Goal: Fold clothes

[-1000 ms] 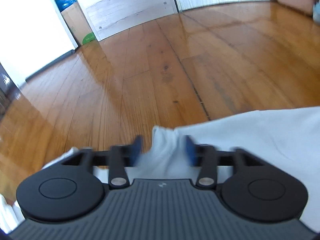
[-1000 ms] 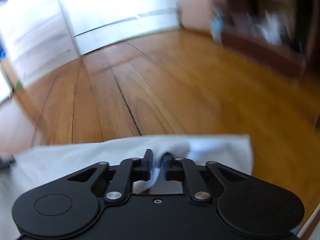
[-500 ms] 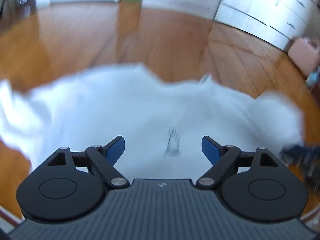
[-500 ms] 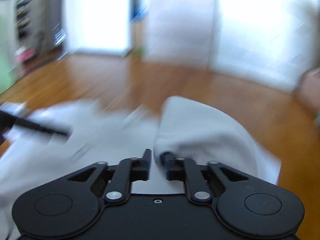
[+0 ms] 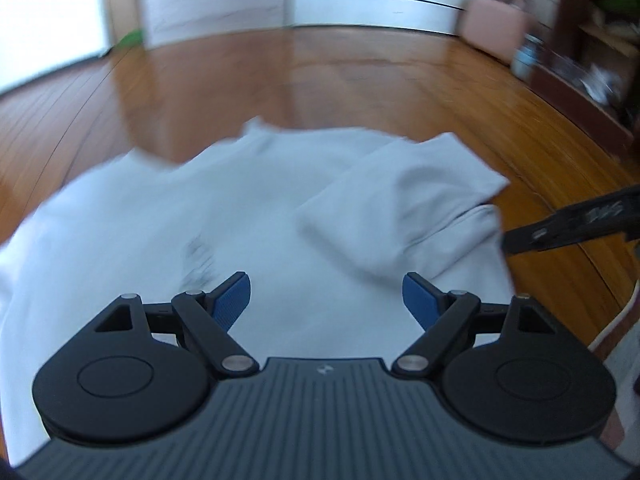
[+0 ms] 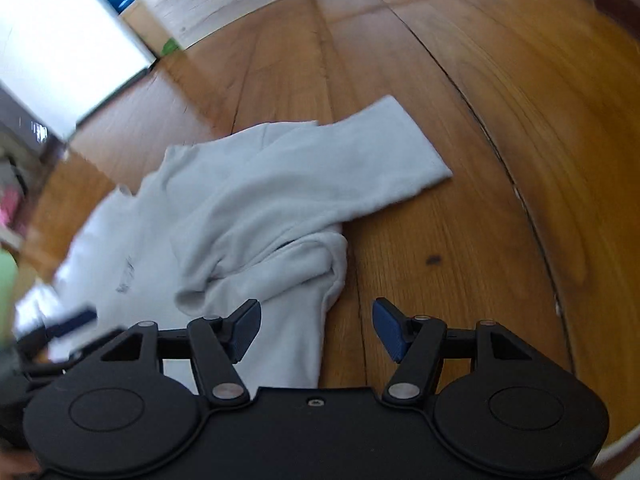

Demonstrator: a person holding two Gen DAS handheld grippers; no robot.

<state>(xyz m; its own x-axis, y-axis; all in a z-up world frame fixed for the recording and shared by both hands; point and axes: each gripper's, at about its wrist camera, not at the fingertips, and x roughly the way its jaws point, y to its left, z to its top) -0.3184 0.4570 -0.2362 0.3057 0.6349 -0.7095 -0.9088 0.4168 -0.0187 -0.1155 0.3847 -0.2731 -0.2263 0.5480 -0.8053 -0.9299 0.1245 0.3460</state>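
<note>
White cotton, a long-sleeved shirt (image 5: pixel 248 216) lies spread on the wooden floor (image 5: pixel 360 80) directly ahead of and beneath the left gripper (image 5: pixel 326 300), whose jaws stand released with nothing pinched. A sleeve (image 5: pixel 404 196) lies folded loosely ahead to its right; any drag could flip it back.

From the right wrist, the right gripper (image 6: pixel 316 330) is opening, the shirt's rumpled edge (image 6: pixel 320 280) under its left pad (image 6: pixel 244 330), not gripped. That bunched fold may set crooked if left unsmoothed.

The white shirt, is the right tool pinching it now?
Apart. The right wrist view shows the right tool with jaws opening, its blue pads clear of the white shirt, which lies on the wooden floor.
</note>
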